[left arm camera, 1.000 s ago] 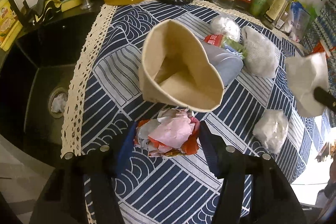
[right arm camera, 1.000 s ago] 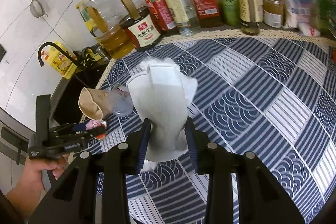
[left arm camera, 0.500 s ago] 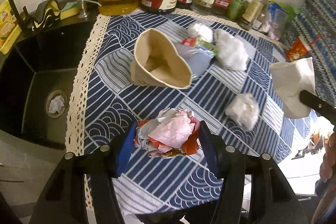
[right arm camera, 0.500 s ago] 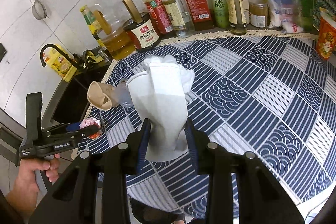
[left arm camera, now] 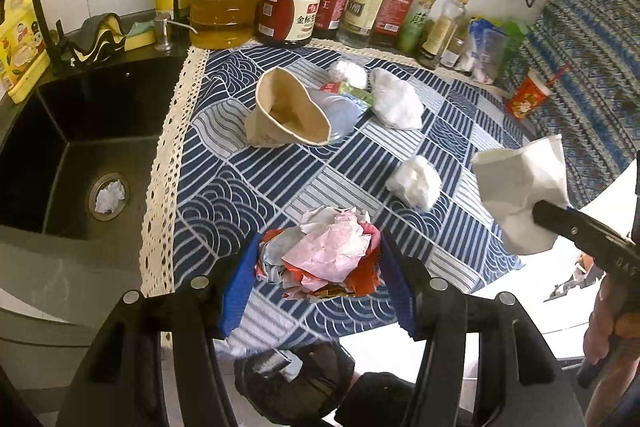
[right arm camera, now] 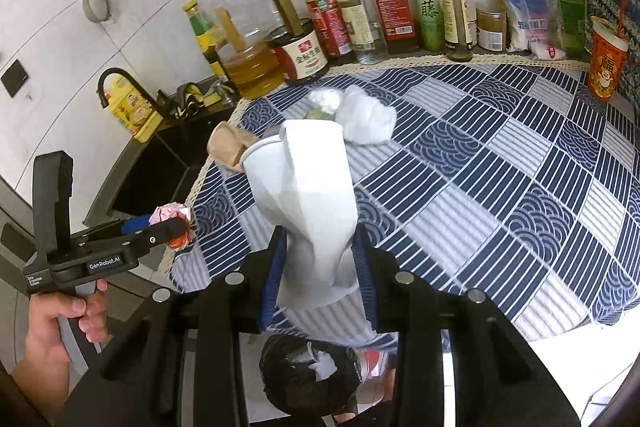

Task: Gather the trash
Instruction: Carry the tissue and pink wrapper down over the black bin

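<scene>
My left gripper [left arm camera: 318,275] is shut on a crumpled pink, white and red wrapper wad [left arm camera: 324,255], held near the front edge of the blue patterned tablecloth [left arm camera: 224,203]. My right gripper [right arm camera: 318,267] is shut on a crushed white paper cup [right arm camera: 308,195]; the cup also shows in the left wrist view [left arm camera: 524,187]. On the cloth lie a tan paper cup [left arm camera: 286,115] on its side, a clear plastic cup [left arm camera: 340,111], white tissue wads [left arm camera: 414,181] [left arm camera: 396,101] [left arm camera: 347,71] and a small packet [left arm camera: 352,93]. A black-lined trash bin [right arm camera: 316,375] sits below both grippers.
A black sink [left arm camera: 80,131] with a tissue in its drain [left arm camera: 109,193] lies left of the cloth. Oil and sauce bottles [left arm camera: 288,7] line the back wall. A red paper cup [right arm camera: 606,61] and food bags [right arm camera: 532,15] stand at the far right.
Both grippers have pulled back and up from the table with their loads, toward its front edge. The trash bin has come into view below them.
</scene>
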Demonstrator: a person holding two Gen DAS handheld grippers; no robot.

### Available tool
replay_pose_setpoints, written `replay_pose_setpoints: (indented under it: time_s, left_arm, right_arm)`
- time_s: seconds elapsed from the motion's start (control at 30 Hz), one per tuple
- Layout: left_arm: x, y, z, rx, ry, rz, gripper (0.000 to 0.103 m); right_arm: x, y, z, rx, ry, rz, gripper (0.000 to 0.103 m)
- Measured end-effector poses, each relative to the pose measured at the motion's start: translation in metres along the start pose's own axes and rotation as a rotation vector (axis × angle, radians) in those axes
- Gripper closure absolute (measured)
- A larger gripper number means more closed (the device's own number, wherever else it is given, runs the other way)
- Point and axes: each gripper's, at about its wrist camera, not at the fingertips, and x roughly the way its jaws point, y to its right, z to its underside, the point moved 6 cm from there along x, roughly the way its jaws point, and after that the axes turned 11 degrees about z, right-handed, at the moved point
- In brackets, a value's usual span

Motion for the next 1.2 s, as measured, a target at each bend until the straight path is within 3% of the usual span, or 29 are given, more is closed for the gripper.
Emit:
replay_pose_setpoints:
  time_s: [0.6,1.2]
  left_arm:
    - [-0.050,0.006,0.073,0.001,0.017,0.041,0.046]
    - [-0.024,-0.028,0.160,-0.115,-0.126,0.043,0.046]
  right_arm:
    - [-0.016,-0.064,0.082,-0.049,-0.055,-0.032,0.068]
    - [0.031,-0.074,0.168,-0.025,-0.252,-0.027,0.068]
